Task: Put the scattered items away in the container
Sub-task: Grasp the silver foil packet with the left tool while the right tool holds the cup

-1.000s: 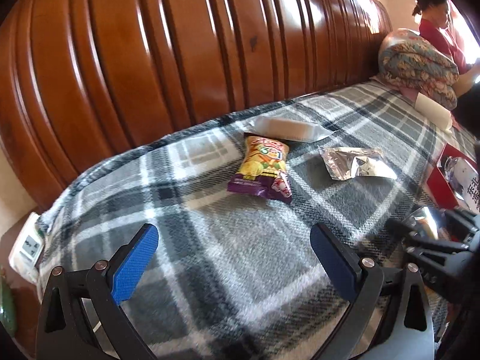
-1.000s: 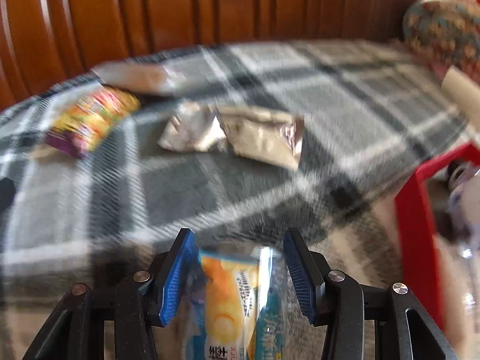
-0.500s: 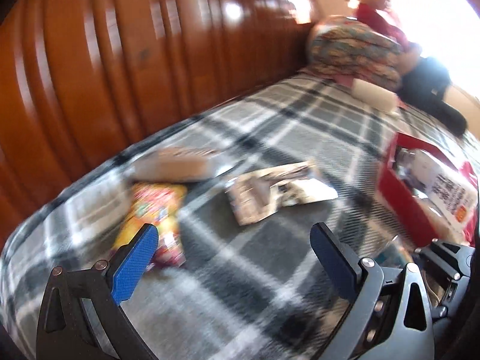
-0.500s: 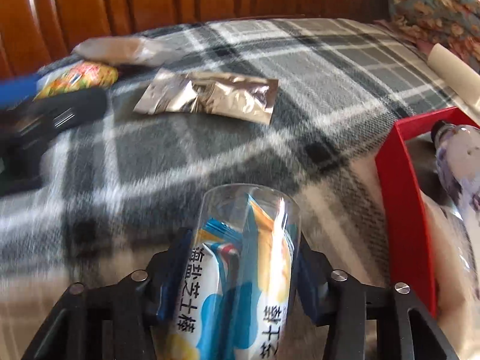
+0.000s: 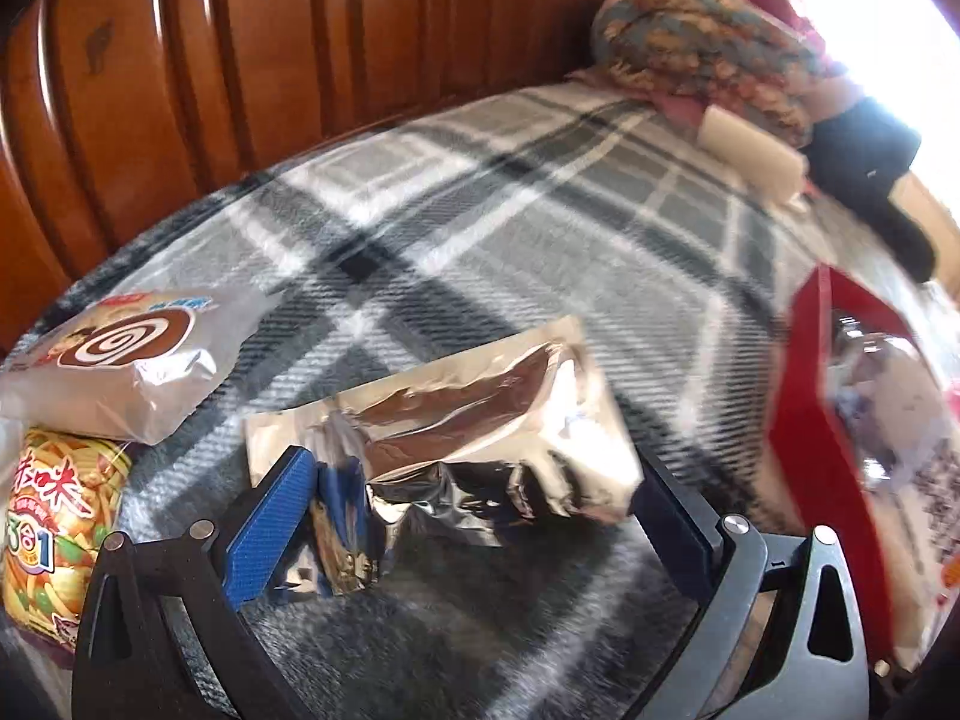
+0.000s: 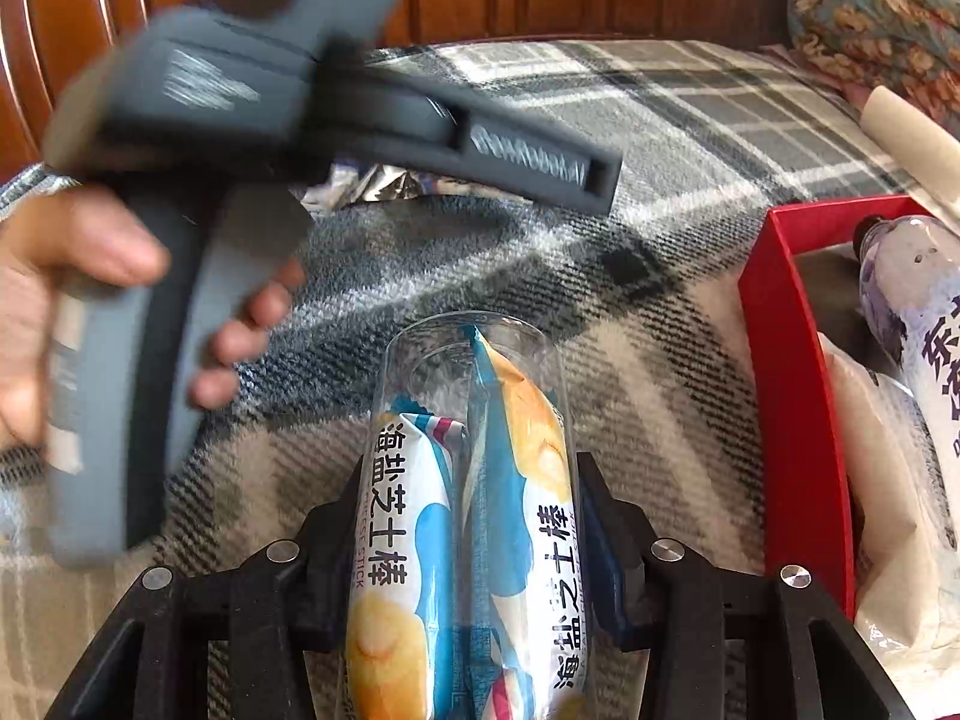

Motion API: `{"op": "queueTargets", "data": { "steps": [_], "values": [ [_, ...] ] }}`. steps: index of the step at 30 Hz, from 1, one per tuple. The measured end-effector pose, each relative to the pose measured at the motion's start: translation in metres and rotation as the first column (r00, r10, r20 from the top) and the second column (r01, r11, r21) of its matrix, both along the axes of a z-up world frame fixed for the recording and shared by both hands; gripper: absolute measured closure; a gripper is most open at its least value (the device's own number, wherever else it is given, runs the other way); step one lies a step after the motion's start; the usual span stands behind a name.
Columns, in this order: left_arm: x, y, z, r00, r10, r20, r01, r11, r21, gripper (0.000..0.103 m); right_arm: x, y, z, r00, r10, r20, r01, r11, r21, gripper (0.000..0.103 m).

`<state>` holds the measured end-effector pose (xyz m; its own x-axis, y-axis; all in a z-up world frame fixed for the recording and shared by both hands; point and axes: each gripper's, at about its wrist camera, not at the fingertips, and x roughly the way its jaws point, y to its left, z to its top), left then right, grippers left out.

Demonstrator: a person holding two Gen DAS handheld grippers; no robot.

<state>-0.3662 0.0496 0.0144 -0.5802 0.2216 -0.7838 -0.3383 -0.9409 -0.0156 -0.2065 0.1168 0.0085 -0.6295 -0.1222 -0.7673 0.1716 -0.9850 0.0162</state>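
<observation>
The left gripper stands wide around the foil pouch on the bed, light, crinkly and probably slippery, while the right gripper clamps the clear snack tube beside the red box.

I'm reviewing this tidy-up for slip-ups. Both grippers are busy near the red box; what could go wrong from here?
The silver foil bag is crinkled and lies flat on the blanket between the open left gripper; its fingers may pinch fabric or slide off. The right gripper holds a smooth clear tube of snack sticks, which could slip. The person's hand works close beside that tube; they may bump.
</observation>
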Motion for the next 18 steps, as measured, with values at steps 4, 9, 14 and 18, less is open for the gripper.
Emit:
{"op": "queueTargets", "data": {
  "steps": [4, 9, 14, 18],
  "values": [
    [-0.010, 0.011, -0.005, 0.999, 0.047, 0.002, -0.047, 0.998, -0.052, 0.000, 0.000, 0.000, 0.000, 1.000, -0.001, 0.000, 0.001, 1.000, 0.000, 0.052],
    [-0.011, 0.006, -0.003, 0.990, 0.137, -0.018, -0.137, 0.990, -0.028, 0.023, -0.001, 0.001, 0.000, 1.000, -0.001, 0.000, 0.001, 1.000, -0.003, 0.052],
    [-0.010, -0.009, 0.000, 0.969, 0.244, -0.040, -0.244, 0.969, -0.019, 0.070, -0.001, -0.001, 0.000, 1.000, -0.001, 0.000, 0.001, 1.000, 0.005, 0.052],
    [-0.006, -0.013, 0.001, 0.970, 0.239, -0.045, -0.241, 0.970, -0.027, 0.075, 0.000, -0.002, 0.000, 1.000, -0.001, 0.000, 0.001, 1.000, 0.004, 0.052]
  ]
}}
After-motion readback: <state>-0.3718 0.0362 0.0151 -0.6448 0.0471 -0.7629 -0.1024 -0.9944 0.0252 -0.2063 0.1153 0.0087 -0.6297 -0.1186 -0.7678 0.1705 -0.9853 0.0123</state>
